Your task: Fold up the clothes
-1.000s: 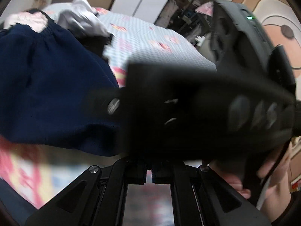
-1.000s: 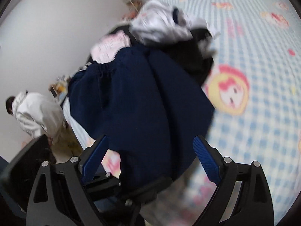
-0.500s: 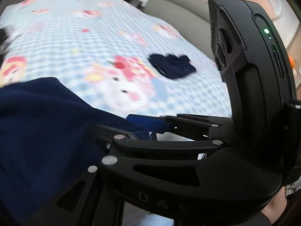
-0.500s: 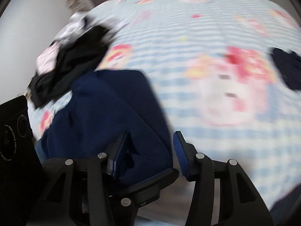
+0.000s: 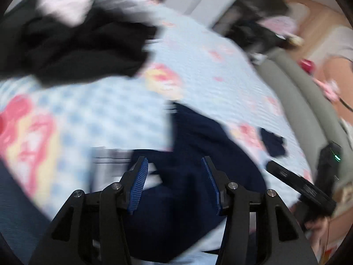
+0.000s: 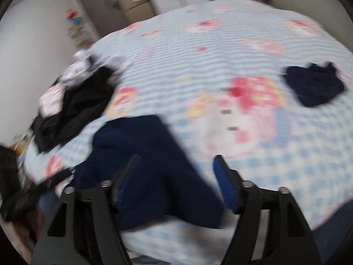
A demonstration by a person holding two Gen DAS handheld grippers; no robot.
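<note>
With no container in sight, the navy garment (image 5: pixel 194 176) lies rumpled at the near edge of the bed (image 6: pixel 220 50), between the spread, opening fingers of the left gripper (image 5: pixel 175 181) and right gripper (image 6: pixel 176 176), untouched by their pads, a dark clothes pile (image 6: pixel 72 108) and a small folded navy piece (image 6: pixel 313 86) well apart.

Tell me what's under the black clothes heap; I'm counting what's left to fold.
Under the black clothes heap only the checked bedsheet shows. White and pink garments sit at its far side; anything buried beneath is covered.
</note>
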